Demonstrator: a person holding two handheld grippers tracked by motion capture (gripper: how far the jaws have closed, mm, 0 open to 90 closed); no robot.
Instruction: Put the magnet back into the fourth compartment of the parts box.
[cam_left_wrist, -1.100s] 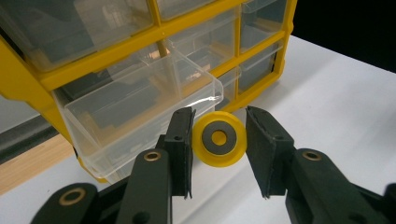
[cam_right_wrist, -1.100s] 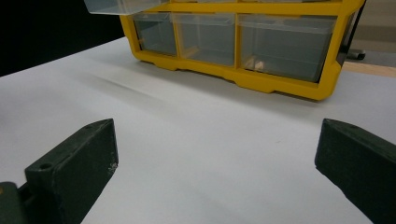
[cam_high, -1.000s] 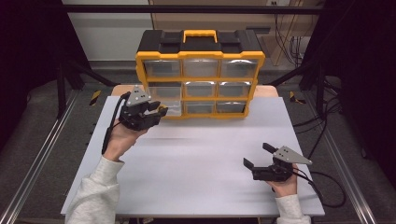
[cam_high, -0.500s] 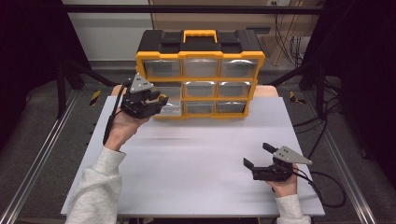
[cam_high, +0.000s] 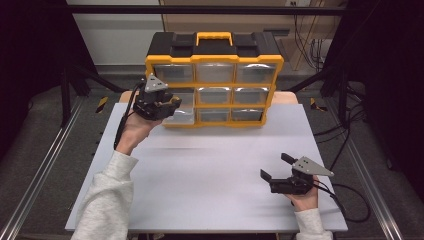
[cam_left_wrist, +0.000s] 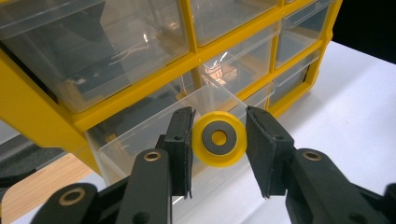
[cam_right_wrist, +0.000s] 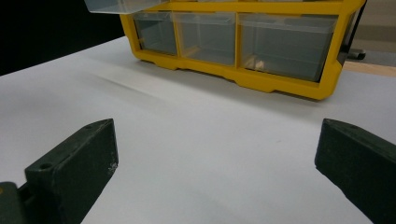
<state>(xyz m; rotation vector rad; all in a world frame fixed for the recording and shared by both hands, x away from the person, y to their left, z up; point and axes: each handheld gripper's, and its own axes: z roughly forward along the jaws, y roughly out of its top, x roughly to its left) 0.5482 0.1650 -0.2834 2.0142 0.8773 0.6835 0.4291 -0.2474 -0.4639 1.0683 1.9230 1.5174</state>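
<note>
The left gripper (cam_left_wrist: 218, 147) is clamped on a yellow wheel (cam_left_wrist: 219, 138), its hub facing back along the jaws. Directly beyond and below the fingertips lies the pulled-out clear drawer (cam_left_wrist: 154, 135) of the yellow organizer (cam_high: 214, 80), so a release would likely drop the wheel into it. The right gripper (cam_high: 276, 167) rests well apart, jaws wide and empty.

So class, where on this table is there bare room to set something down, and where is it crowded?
Free: the white table between the yellow drawer organizer and the right gripper. Crowded: the organizer's left side, where the left gripper holds a yellow ring over the pulled-out clear drawer.
</note>
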